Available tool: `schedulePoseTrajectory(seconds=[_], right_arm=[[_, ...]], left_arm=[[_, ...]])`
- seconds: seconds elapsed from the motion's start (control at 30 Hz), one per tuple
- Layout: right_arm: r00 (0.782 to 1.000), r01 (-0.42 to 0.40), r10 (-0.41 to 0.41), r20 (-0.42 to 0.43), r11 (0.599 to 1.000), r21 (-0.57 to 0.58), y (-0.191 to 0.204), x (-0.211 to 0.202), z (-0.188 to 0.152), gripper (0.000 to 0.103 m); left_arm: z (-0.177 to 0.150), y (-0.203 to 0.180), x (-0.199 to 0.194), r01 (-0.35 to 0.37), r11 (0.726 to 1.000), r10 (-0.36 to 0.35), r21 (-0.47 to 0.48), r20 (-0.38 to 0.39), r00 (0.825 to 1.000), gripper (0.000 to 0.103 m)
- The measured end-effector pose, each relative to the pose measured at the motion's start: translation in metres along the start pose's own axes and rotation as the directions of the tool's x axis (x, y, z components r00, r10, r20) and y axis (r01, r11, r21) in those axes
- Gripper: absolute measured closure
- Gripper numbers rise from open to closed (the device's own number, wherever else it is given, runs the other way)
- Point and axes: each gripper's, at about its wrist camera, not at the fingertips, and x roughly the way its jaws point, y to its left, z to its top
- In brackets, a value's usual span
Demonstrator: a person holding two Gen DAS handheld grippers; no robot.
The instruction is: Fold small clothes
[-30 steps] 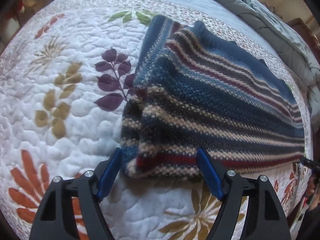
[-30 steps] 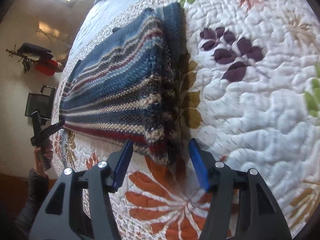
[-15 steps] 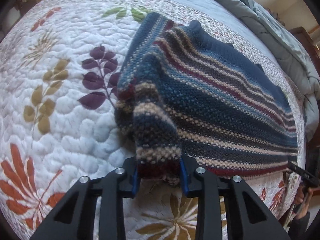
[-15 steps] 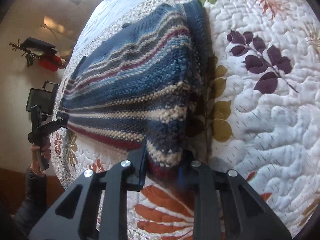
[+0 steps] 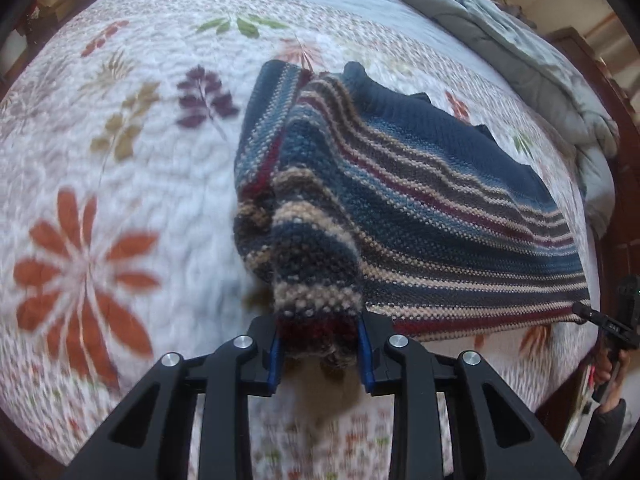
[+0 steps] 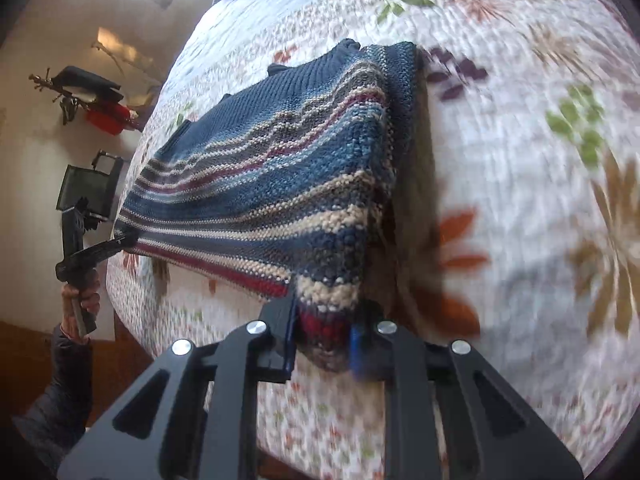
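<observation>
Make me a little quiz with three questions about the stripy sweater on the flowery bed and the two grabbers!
1. True or false: the left gripper is shut on the sweater.
2. What does the right gripper pinch? A) the gray comforter B) the sweater's red-banded edge C) nothing
3. The sweater lies on a floral ____.

Key: 1 true; 2 B; 3 quilt.

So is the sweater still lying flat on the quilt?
No, the left gripper is shut on a bottom corner of the sweater, which is raised off the quilt there.
</observation>
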Motion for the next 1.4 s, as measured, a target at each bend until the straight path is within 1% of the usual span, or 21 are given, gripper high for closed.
schedulePoseTrajectory(seconds=[0.13,0.23,0.3,0.4,0.53,0.6,0.63,0.67,0.7,0.73,0.8,0.87,0.9,0.93,1.03,1.1,1.13,1.23,1.27,1.33,1.4], right_arm=[[1.0,0.012,-0.012,-0.021,1.0,0.008,-0.006,-0.012,-0.042,0.084],[1.0,0.014,-0.014,-0.019,1.0,0.02,-0.009,-0.019,-0.066,0.084],[1.0,0.019,-0.019,-0.009,1.0,0.025,-0.011,-0.02,-0.075,0.084],[1.0,0.026,-0.027,0.007,0.998,0.049,-0.017,-0.012,-0.08,0.084],[0.998,0.067,-0.066,-0.005,0.994,0.081,-0.03,0.013,-0.085,0.083],[0.997,0.071,-0.07,-0.01,0.993,0.099,-0.037,0.021,-0.09,0.083],[0.998,0.059,-0.058,-0.007,0.992,0.113,-0.041,0.024,-0.09,0.081],[0.999,0.05,-0.05,-0.005,0.992,0.118,-0.043,0.024,-0.092,0.079],[0.999,0.044,-0.044,-0.002,0.992,0.118,-0.044,0.022,-0.092,0.076],[0.999,0.046,-0.047,0.0,0.992,0.114,-0.044,0.019,-0.091,0.069],[0.997,0.071,-0.072,0.008,0.994,0.087,-0.045,0.005,-0.089,0.061],[0.992,0.119,-0.12,0.031,0.992,0.035,-0.041,-0.011,-0.085,0.056],[0.988,0.148,-0.148,0.046,0.989,0.02,-0.039,-0.02,-0.08,0.048],[0.984,0.166,-0.166,0.068,0.986,0.015,-0.037,-0.03,-0.073,0.045],[0.98,0.163,-0.161,0.122,0.987,-0.008,-0.031,-0.052,-0.046,0.045],[0.974,0.186,-0.179,0.139,0.982,-0.039,-0.023,-0.056,-0.021,0.046],[0.971,0.199,-0.19,0.147,0.978,-0.055,-0.017,-0.053,-0.003,0.046],[0.979,0.165,-0.154,0.135,0.984,-0.074,-0.003,-0.034,0.043,0.046],[0.979,0.165,-0.154,0.131,0.983,-0.084,0.003,-0.025,0.056,0.046],[0.98,0.174,-0.164,0.113,0.981,-0.09,0.009,-0.002,0.088,0.046],[0.983,0.168,-0.163,0.084,0.983,-0.068,0.003,0.016,0.11,0.046]], left_arm=[[-0.04,-0.008,-0.008,-0.007,0.999,0.007,0.031,-0.008,1.0,0.073],[-0.064,-0.017,-0.014,-0.021,0.998,0.021,0.058,0.001,1.0,0.073],[-0.073,-0.021,-0.013,-0.036,0.997,0.036,0.071,0.007,0.999,0.073],[-0.081,-0.022,0.001,-0.087,0.992,0.085,0.093,0.022,0.996,0.072],[-0.086,-0.01,0.027,-0.119,0.991,0.119,0.059,0.007,0.993,0.071],[-0.09,-0.002,0.032,-0.111,0.993,0.11,0.044,0.017,0.994,0.069],[-0.091,-0.001,0.032,-0.106,0.994,0.105,0.04,0.027,0.994,0.069],[-0.092,-0.001,0.029,-0.106,0.994,0.105,0.038,0.033,0.994,0.066],[-0.094,0.0,0.026,-0.111,0.993,0.11,0.039,0.032,0.993,0.06],[-0.098,0.002,0.019,-0.129,0.991,0.128,0.043,0.028,0.991,0.057],[-0.099,0.006,0.006,-0.139,0.989,0.137,0.051,0.032,0.99,0.052],[-0.097,0.014,-0.01,-0.174,0.984,0.171,0.049,0.051,0.984,0.047],[-0.093,0.019,-0.022,-0.203,0.978,0.2,0.046,0.076,0.977,0.045],[-0.089,0.024,-0.03,-0.222,0.974,0.217,0.042,0.093,0.972,0.045],[-0.068,0.029,-0.053,-0.285,0.958,0.277,0.025,0.171,0.946,0.045],[-0.05,0.019,-0.057,-0.311,0.949,0.295,0.052,0.208,0.933,0.045],[-0.037,0.01,-0.055,-0.317,0.946,0.297,0.064,0.221,0.929,0.045],[-0.003,-0.029,-0.033,-0.25,0.961,0.221,0.115,0.221,0.95,0.046],[0.008,-0.042,-0.024,-0.242,0.961,0.209,0.136,0.217,0.953,0.046],[0.028,-0.062,-0.003,-0.257,0.951,0.219,0.174,0.213,0.952,0.045],[0.052,-0.071,0.021,-0.295,0.939,0.259,0.178,0.198,0.945,0.045]])
